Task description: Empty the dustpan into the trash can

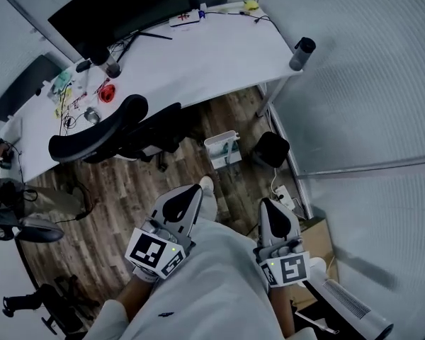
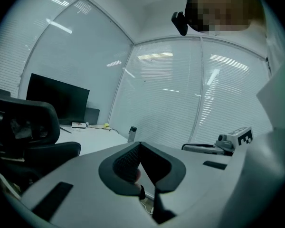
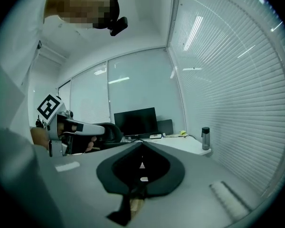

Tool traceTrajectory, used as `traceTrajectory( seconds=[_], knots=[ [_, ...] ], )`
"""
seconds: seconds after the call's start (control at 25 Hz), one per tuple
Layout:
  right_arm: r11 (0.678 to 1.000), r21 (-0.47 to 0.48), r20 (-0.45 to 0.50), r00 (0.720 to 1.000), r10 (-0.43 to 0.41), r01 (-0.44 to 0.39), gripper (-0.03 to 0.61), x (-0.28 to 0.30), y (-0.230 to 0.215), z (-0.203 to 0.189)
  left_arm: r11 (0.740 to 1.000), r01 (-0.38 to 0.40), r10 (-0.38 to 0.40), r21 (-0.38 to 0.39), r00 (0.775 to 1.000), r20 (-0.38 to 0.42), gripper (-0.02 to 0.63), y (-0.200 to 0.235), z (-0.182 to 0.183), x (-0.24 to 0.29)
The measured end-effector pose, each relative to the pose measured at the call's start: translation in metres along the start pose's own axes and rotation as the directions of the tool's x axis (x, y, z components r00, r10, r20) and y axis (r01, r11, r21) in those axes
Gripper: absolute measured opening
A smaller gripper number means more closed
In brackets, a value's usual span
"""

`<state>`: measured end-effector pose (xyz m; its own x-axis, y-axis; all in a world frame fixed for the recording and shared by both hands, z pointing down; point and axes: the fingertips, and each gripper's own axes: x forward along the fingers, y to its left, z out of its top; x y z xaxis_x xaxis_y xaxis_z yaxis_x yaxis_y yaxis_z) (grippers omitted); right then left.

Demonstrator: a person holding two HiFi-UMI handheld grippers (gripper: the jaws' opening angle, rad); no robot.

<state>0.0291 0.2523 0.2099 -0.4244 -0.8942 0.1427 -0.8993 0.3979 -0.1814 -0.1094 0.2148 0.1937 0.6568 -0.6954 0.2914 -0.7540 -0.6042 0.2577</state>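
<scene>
In the head view a small black trash can (image 1: 272, 149) stands on the wood floor under the desk's right end. Left of it is a white open-topped holder (image 1: 223, 149) with something teal inside; whether it is the dustpan I cannot tell. My left gripper (image 1: 195, 190) and right gripper (image 1: 270, 203) are held low in front of me, well short of both, jaws shut and empty. In the left gripper view the left gripper (image 2: 140, 144) is closed on nothing, with the right gripper (image 2: 237, 137) at its side. The right gripper (image 3: 142, 144) is likewise closed and empty.
A white desk (image 1: 219, 55) with a monitor (image 1: 120, 6), cables and a dark bottle (image 1: 302, 54) fills the far side. A black office chair (image 1: 120, 133) stands at its left. A power strip (image 1: 284, 197), a cardboard box (image 1: 317, 236) and a white tower unit (image 1: 347, 307) line the blinds on the right.
</scene>
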Motion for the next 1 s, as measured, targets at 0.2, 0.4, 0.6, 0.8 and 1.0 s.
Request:
traceTrajectory(
  seconds=[0.2, 0.4, 0.6, 0.8, 1.0],
  knots=[
    [1.0, -0.005, 0.002, 1.0, -0.03, 0.03, 0.011, 0.069, -0.016, 0.017, 1.0, 0.018, -0.018, -0.001, 1.0, 0.011, 0.008, 0.059, 0.03, 0.04],
    [0.999, -0.033, -0.027, 0.999, -0.044, 0.043, 0.011, 0.126, -0.027, 0.02, 0.999, 0.049, -0.049, -0.002, 0.999, 0.004, 0.008, 0.101, 0.04, 0.074],
    [0.997, -0.052, -0.072, 0.996, -0.052, 0.048, 0.011, 0.159, -0.025, 0.021, 0.997, 0.075, -0.076, -0.004, 0.997, -0.027, 0.008, 0.127, 0.042, 0.092],
    [0.998, -0.045, -0.114, 0.993, -0.044, 0.039, 0.011, 0.178, -0.031, 0.014, 0.997, 0.076, -0.077, -0.011, 0.995, -0.061, 0.008, 0.142, 0.037, 0.109],
    [0.999, -0.043, -0.136, 0.99, -0.031, 0.025, 0.011, 0.185, -0.038, 0.007, 0.997, 0.08, -0.081, -0.022, 0.993, -0.089, 0.008, 0.145, 0.027, 0.12]
  ],
)
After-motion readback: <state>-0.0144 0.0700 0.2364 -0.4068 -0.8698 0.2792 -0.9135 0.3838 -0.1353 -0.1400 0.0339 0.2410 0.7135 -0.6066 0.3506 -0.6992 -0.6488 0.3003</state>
